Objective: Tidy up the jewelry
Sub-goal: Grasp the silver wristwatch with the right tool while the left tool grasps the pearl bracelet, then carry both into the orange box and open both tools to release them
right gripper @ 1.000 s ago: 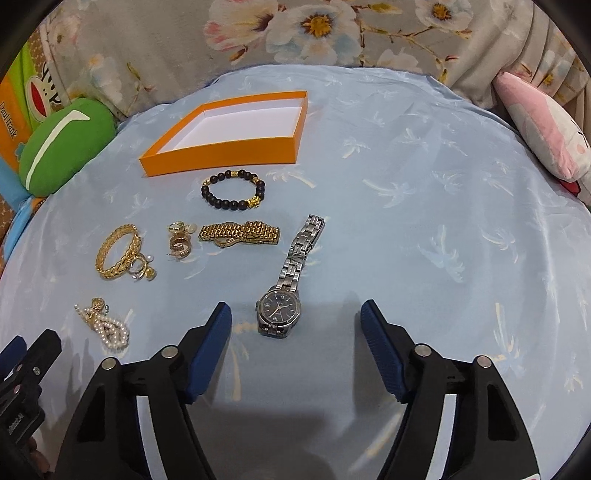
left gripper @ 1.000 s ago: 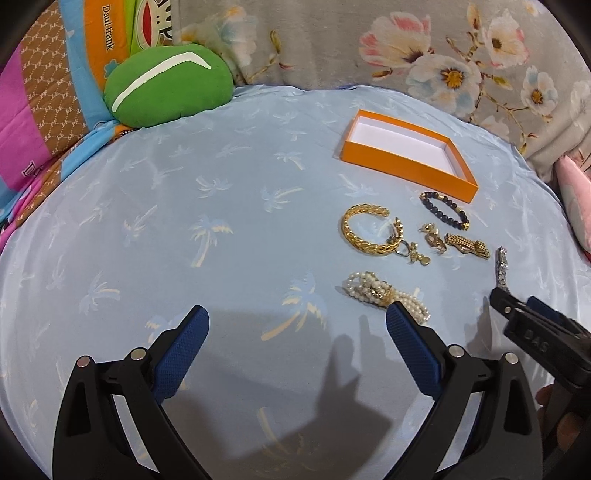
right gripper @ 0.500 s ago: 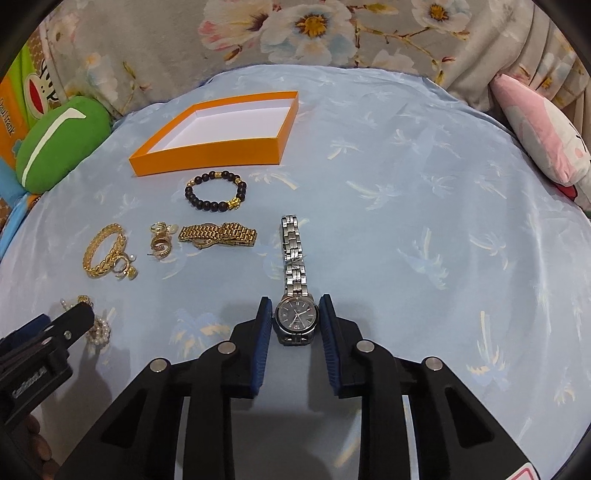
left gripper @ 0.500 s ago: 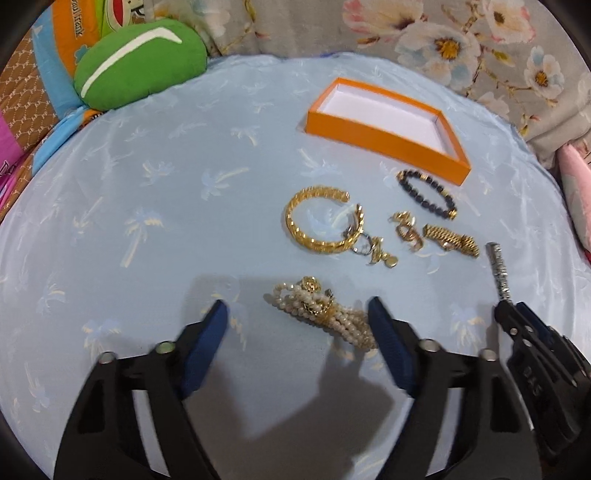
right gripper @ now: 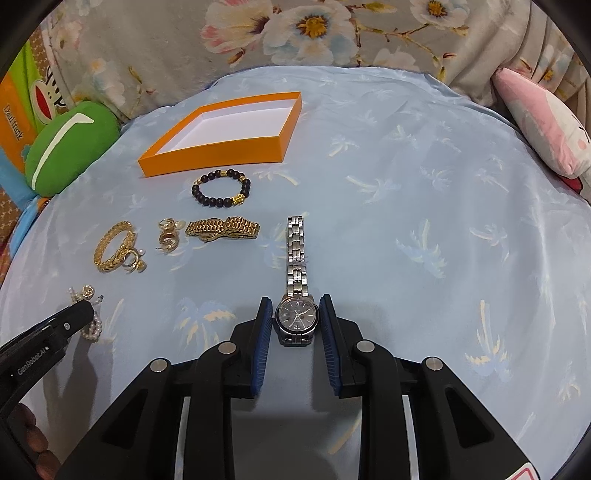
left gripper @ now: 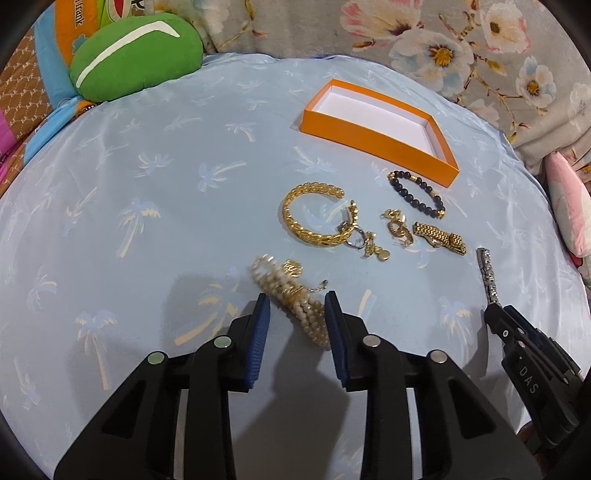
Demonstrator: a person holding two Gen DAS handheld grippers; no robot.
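Note:
An empty orange box lies at the back of the blue cloth. In front of it lie a black bead bracelet, a gold chain bangle, gold earrings and a gold link band. My left gripper is shut on the pearl bracelet, which lies on the cloth. My right gripper is shut on the silver watch at its dial, the strap stretched away from it.
A green cushion sits at the back left. A pink cushion lies at the right edge. Flowered fabric rises behind the cloth.
Both grippers moved forward and closed. The left went from wide open to closed around the pearl bracelet. The right went from wide open to closed on the watch dial.

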